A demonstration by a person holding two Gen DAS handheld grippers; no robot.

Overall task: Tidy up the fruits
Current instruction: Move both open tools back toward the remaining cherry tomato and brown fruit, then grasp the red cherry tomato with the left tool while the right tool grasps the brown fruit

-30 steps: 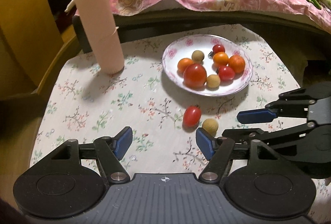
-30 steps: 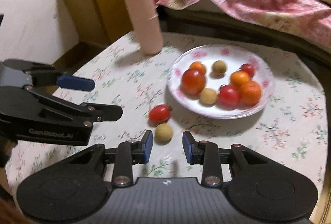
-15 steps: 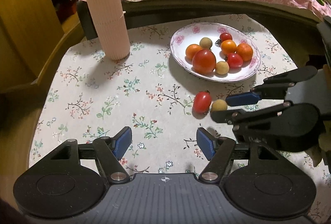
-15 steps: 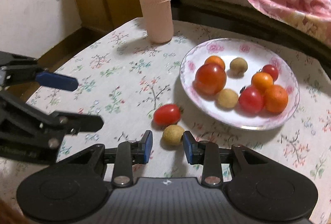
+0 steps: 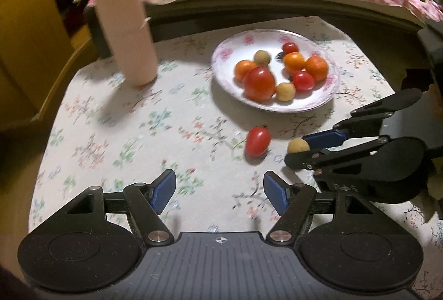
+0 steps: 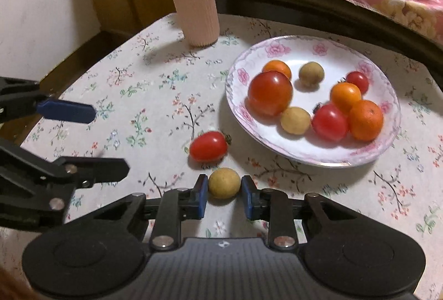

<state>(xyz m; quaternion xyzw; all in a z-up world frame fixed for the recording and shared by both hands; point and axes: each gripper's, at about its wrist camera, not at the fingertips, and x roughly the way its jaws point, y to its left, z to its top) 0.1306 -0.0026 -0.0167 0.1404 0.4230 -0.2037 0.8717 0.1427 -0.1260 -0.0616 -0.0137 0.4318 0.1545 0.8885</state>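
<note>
Judging by its look, the small tan fruit (image 6: 224,183) is light, round and thin-skinned, likely a longan: firm enough for a gentle pinch, but prone to roll or pop out if squeezed off-centre. Its widest middle is the place to take hold, with 1 pad on each side. It sits on the bench (image 6: 155,95) directly between the fingers of the right gripper (image 6: 224,196), which is spread only slightly wider than the fruit; whether the pads already touch it, I cannot tell. A red grape tomato (image 6: 209,146) lies just beside it, farther from the gripper, smooth and softer, so it will want an even lighter squeeze. The plate (image 6: 326,48) holding 7 other fruits stands near, to the right. The left gripper (image 5: 218,190) hovers spread wide over bare cloth, well short of both loose fruits, holding nothing.
</note>
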